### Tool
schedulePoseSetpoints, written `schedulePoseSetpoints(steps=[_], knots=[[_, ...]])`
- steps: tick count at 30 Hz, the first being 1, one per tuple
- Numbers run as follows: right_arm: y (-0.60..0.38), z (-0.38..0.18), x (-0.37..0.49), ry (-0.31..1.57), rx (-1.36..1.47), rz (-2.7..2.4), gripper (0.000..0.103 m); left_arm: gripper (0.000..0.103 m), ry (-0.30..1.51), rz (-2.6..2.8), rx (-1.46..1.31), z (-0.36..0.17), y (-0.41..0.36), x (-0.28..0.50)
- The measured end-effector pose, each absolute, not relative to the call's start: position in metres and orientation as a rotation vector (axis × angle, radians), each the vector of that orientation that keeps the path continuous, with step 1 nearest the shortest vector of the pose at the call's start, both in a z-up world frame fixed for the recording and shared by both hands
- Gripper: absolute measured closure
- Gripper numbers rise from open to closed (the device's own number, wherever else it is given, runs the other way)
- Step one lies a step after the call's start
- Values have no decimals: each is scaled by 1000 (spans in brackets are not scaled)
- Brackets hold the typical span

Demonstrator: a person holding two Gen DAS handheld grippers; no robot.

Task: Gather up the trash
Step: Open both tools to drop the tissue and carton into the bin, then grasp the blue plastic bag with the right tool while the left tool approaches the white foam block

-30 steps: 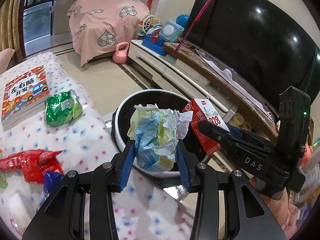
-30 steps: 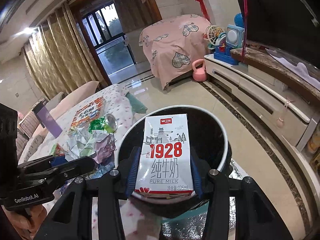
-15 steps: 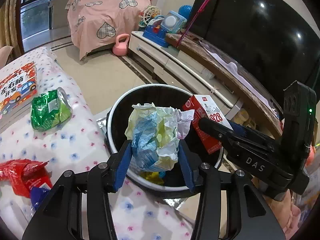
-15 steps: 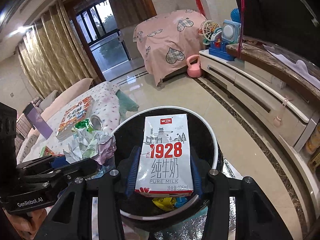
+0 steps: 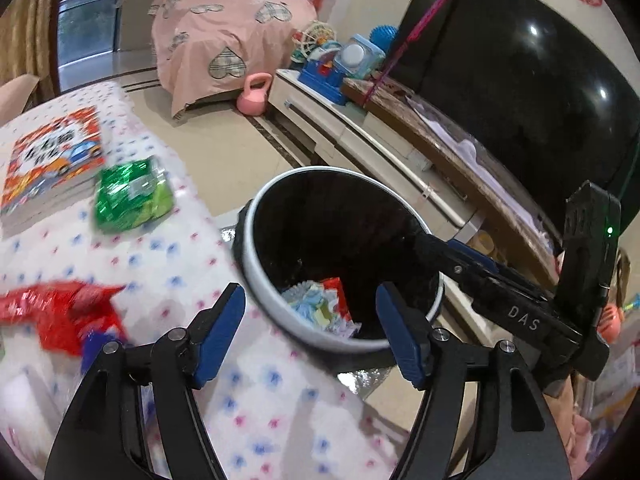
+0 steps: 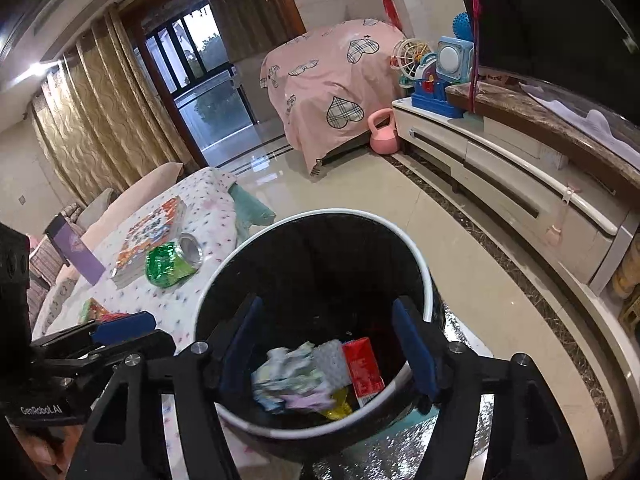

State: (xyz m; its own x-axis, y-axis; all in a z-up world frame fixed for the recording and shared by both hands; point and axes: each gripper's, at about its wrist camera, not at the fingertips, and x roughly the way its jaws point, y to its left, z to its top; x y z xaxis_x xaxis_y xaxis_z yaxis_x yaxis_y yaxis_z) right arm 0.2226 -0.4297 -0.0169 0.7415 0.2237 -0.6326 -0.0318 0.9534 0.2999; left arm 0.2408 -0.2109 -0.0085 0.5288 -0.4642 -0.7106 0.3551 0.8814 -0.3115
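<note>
A black trash bin with a white rim [image 5: 256, 216] [image 6: 416, 256] stands beside the table. My left gripper [image 5: 310, 330] hangs over its near edge, jaws opening, nothing between them. My right gripper [image 6: 328, 344] is above the bin mouth, jaws opening and empty too. Inside the bin lie the crumpled paper wad [image 6: 288, 376] [image 5: 316, 312] and the red-and-white milk carton [image 6: 362, 366] [image 5: 334, 286]. A crushed green can [image 5: 134, 198] [image 6: 172, 262] and a red wrapper [image 5: 60, 312] lie on the table.
The table wears a white dotted cloth [image 5: 180, 256] and holds a picture book [image 5: 52, 160] [image 6: 150, 236]. A TV cabinet [image 6: 520, 184] with toys and a large dark screen [image 5: 520, 80] runs along the right. A pink kettlebell [image 6: 382, 134] stands on the tiled floor.
Both grippers opened. The paper wad dropped from the left one and the milk carton from the right one into the bin. The left hand drifted slightly over the bin.
</note>
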Motion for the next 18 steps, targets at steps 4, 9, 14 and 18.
schedulePoseSetpoints(steps=[4,9,14,18], knots=[[-420,-12,208,705,293,157,25,34,880,-458,-179,-10,-184,220],[-395,-14,186,700,307,194,21,34,874,-415,-208,-14,-150,196],[-370,-20,170,711,332,237,20,34,871,-373,-244,-19,-115,172],[-348,-25,161,732,330,271,19,34,867,-341,-275,-21,-90,157]])
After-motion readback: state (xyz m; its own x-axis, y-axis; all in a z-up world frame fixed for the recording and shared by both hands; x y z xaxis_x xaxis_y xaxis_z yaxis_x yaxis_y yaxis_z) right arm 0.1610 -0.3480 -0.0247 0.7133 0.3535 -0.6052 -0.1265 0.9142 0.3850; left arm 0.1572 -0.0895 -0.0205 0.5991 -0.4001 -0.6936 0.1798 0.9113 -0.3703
